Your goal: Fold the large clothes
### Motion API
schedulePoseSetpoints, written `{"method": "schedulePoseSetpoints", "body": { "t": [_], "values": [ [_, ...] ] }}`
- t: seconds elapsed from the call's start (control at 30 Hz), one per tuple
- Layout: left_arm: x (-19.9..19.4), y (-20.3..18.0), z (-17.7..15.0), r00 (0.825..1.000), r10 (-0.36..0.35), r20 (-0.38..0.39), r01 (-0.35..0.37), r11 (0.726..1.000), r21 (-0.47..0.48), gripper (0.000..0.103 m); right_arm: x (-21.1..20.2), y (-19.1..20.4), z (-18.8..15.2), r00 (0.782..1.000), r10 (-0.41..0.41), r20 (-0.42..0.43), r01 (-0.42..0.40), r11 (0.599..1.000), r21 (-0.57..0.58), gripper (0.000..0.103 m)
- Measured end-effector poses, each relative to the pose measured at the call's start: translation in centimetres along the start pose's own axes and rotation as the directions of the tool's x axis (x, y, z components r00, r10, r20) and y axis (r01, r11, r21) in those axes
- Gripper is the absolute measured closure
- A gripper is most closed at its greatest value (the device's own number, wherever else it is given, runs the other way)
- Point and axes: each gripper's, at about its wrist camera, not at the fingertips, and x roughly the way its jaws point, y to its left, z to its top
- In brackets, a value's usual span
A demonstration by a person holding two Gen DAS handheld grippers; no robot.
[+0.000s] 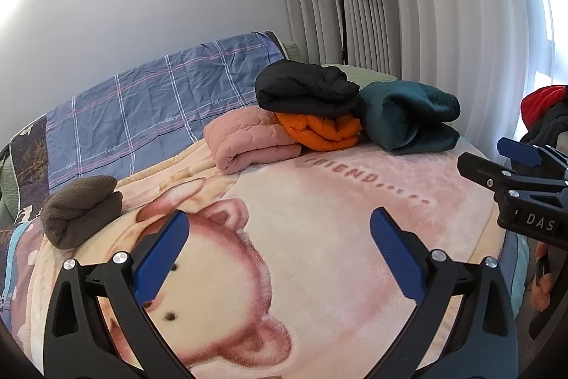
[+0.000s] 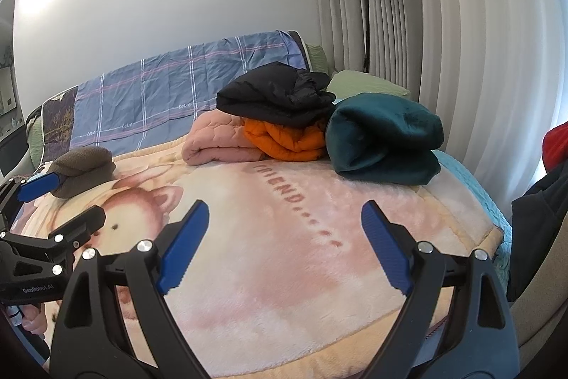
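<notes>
Hovering open tongs (image 2: 284,219) over blanket (image 2: 269,258)

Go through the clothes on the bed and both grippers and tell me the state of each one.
Left gripper: open, empty.
Right gripper: open, empty.
Black jacket: folded, atop orange jacket.
Orange jacket: folded.
Pink quilted garment: folded.
Teal garment: folded.
Brown fleece: bundled.

Blanket (image 2: 284,272): plush fleece, matt. Orange jacket (image 2: 287,141): quilted, slight sheen. Gripper pads (image 1: 397,258): ribbed blue plastic.
</notes>
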Motion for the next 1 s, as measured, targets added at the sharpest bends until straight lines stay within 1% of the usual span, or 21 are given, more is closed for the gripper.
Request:
{"method": "schedulePoseSetpoints", "body": {
  "t": [1.0],
  "values": [
    [0.0,1.7,-1.0,1.000,0.005,-0.016,-0.005,1.000,-0.008,0.001,0.8,1.6,-0.1,1.000,0.006,-0.025,-0.007,0.999,-0.039,0.011]
  ]
}}
